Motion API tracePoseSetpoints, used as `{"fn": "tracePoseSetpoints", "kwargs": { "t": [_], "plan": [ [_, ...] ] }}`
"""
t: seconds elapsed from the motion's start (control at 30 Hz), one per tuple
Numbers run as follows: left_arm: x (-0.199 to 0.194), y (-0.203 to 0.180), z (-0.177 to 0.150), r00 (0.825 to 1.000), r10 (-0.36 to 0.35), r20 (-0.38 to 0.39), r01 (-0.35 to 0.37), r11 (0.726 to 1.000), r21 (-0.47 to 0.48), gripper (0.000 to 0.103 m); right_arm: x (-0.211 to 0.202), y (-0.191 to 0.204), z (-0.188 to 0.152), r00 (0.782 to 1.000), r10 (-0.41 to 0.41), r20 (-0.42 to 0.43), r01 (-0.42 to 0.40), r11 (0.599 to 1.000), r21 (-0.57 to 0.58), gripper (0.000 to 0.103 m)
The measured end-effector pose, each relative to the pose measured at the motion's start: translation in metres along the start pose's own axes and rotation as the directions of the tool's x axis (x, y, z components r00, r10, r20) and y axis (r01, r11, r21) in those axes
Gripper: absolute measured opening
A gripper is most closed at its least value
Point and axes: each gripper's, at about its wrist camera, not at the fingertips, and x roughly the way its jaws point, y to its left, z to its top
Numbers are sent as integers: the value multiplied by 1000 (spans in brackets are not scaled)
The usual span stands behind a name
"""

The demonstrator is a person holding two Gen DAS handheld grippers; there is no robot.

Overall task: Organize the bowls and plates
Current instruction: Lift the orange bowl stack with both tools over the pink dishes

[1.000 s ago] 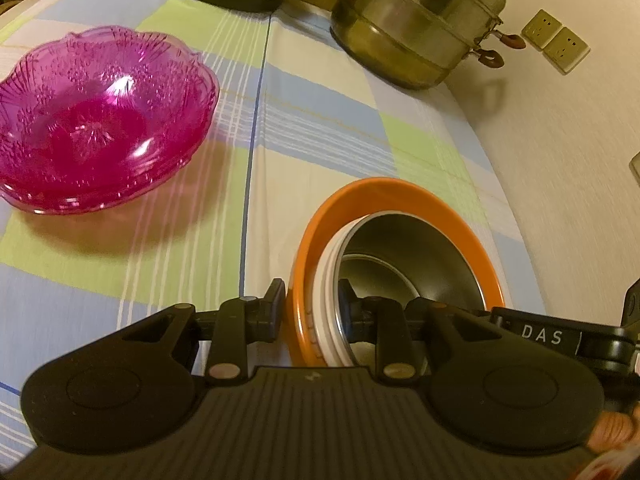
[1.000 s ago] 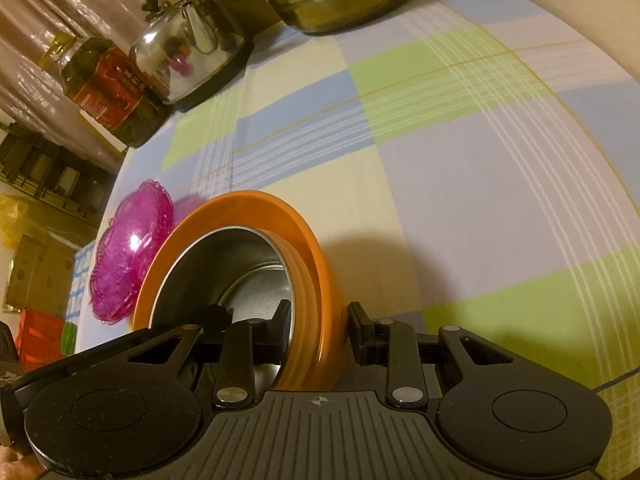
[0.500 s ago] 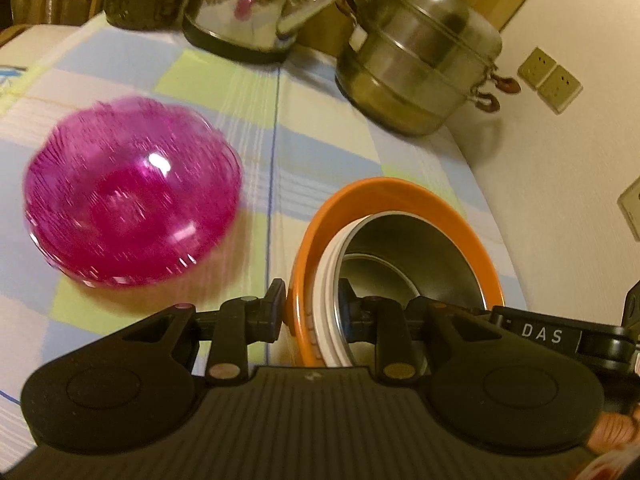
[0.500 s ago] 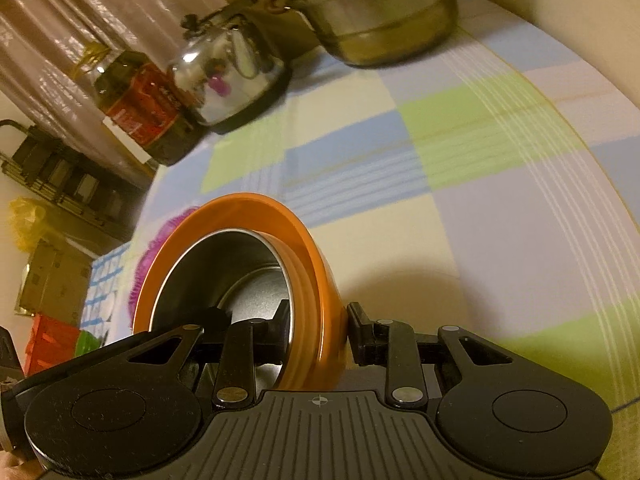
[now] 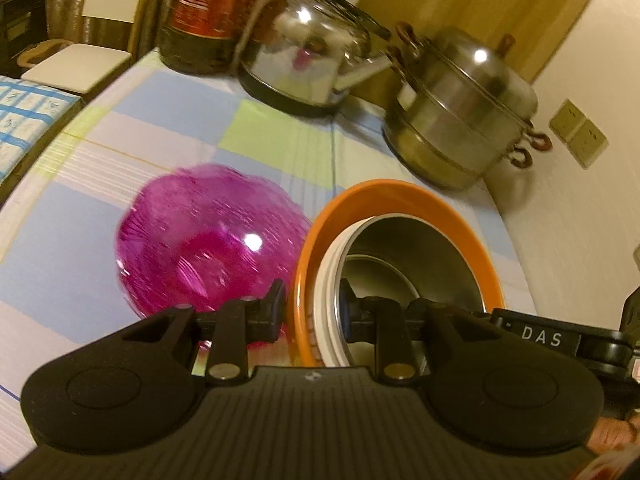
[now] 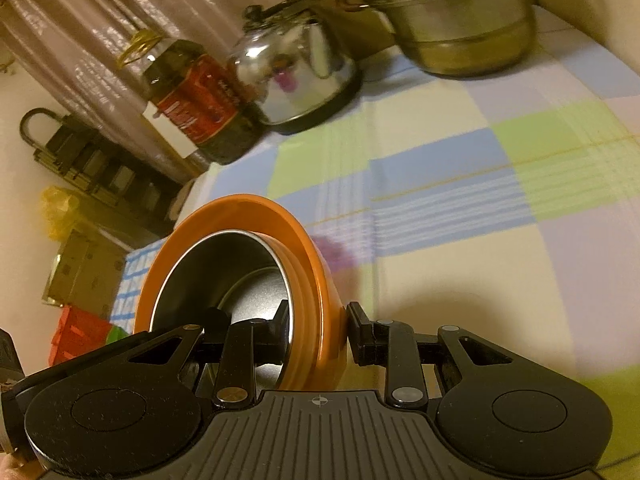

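Note:
A nested stack hangs tilted above the table: an orange bowl (image 5: 400, 190) outermost, a white bowl (image 5: 324, 300) inside it, and a steel bowl (image 5: 420, 256) innermost. My left gripper (image 5: 311, 300) is shut on the stack's left rim, one finger outside the orange wall and one inside the steel bowl. Across from it, my right gripper (image 6: 318, 320) is shut on the opposite rim of the orange bowl (image 6: 240, 208) and steel bowl (image 6: 224, 264). A pink glass bowl (image 5: 200, 240) sits on the checked tablecloth (image 5: 80, 240), just left of the stack and partly behind it.
Along the table's far edge stand a steel kettle (image 5: 312, 60), a lidded steamer pot (image 5: 460, 108) and a dark oil bottle (image 5: 212, 12). A wall with sockets (image 5: 580, 132) runs close on the right. A chair seat (image 5: 76, 64) lies beyond the table's left corner.
Both grippers have risen with the stack still held. In the left wrist view the pink bowl has slid from the far left to right beside the stack; kettle and bottle came into view.

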Motion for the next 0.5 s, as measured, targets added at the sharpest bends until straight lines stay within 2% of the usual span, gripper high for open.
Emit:
{"fn": "tracePoseSetpoints", "kwargs": {
  "t": [0.5],
  "plan": [
    [15,54,29,998,37,49,-33,996,-79,23,64,32,22,997,24,-68,-29,997,-70,29]
  ]
}}
